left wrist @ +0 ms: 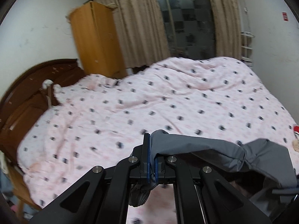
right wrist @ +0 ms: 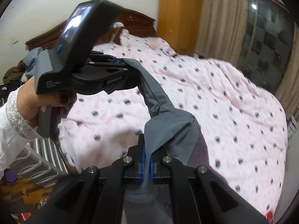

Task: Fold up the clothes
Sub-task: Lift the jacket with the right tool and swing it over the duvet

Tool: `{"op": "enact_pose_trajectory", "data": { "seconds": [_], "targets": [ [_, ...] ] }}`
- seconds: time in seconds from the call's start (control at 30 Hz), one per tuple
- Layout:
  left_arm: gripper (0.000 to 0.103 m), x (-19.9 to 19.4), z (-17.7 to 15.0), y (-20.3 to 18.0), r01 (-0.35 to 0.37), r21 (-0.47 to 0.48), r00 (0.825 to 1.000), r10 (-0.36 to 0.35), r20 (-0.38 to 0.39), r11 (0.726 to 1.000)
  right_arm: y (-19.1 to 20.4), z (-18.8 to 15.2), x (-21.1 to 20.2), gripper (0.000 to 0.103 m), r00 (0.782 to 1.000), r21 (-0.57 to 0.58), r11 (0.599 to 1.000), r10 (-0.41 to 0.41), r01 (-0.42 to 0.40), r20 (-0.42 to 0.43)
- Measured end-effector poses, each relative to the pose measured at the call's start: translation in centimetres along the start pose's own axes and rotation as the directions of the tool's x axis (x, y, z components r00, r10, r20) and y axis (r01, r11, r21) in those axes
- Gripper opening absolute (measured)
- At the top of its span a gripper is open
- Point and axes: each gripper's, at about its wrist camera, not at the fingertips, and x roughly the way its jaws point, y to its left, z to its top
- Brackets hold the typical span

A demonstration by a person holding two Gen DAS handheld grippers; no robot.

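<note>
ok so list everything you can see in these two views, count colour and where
grey garment: one, grey with a purplish panel, stretched between both grippers above the bed
bedcover: one, pink with dark spots, spread over the bed
headboard: one, dark brown wood, at the left end of the bed
wardrobe: one, orange-brown wood, against the wall beside the curtains
curtains: two, beige, either side of the dark window
window: one, dark, with a lamp reflected in it
clothes pile: one heap, grey and olive, beyond the headboard
white rack: one, white, by the far wall
left gripper: one, black and grey, fingers shut on the garment
right gripper: one, black with blue pads, shut on the garment
hand: one, white lace sleeve, holding the left gripper
</note>
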Motion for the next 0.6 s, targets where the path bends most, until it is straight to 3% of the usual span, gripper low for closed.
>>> {"op": "enact_pose_trajectory", "data": {
  "seconds": [0.13, 0.3, 0.43, 0.5, 0.6],
  "targets": [
    [0.003, -1.9, 4.6, 1.9, -0.071, 0.036, 0.995, 0.068, 0.067, 0.997, 1.3, 4.7, -0.9, 0.004, 0.997, -0.006, 1.000, 0.030, -0.029, 0.068],
    [0.003, -5.2, 11.5, 1.7, -0.136, 0.094, 0.976, 0.117, 0.181, 0.986, 0.4, 9.7, -4.6, 0.004, 0.983, 0.041, 0.997, 0.056, -0.064, 0.174],
    [0.003, -7.5, 16.0, -1.3, -0.155, 0.142, 0.954, 0.111, 0.280, 0.978, -2.5, 12.1, -8.7, 0.004, 0.957, 0.098, 0.992, 0.051, -0.082, 0.284],
    [0.003, -7.2, 17.3, -3.8, -0.127, 0.168, 0.954, 0.074, 0.290, 0.978, -4.6, 12.1, -10.1, 0.004, 0.948, 0.130, 0.987, 0.046, -0.092, 0.316],
    [0.003, -5.2, 17.8, -9.3, -0.085, 0.236, 0.961, 0.017, 0.277, 0.968, -8.1, 10.2, -11.2, 0.004, 0.954, 0.187, 0.982, -0.027, -0.031, 0.299]
  ]
}}
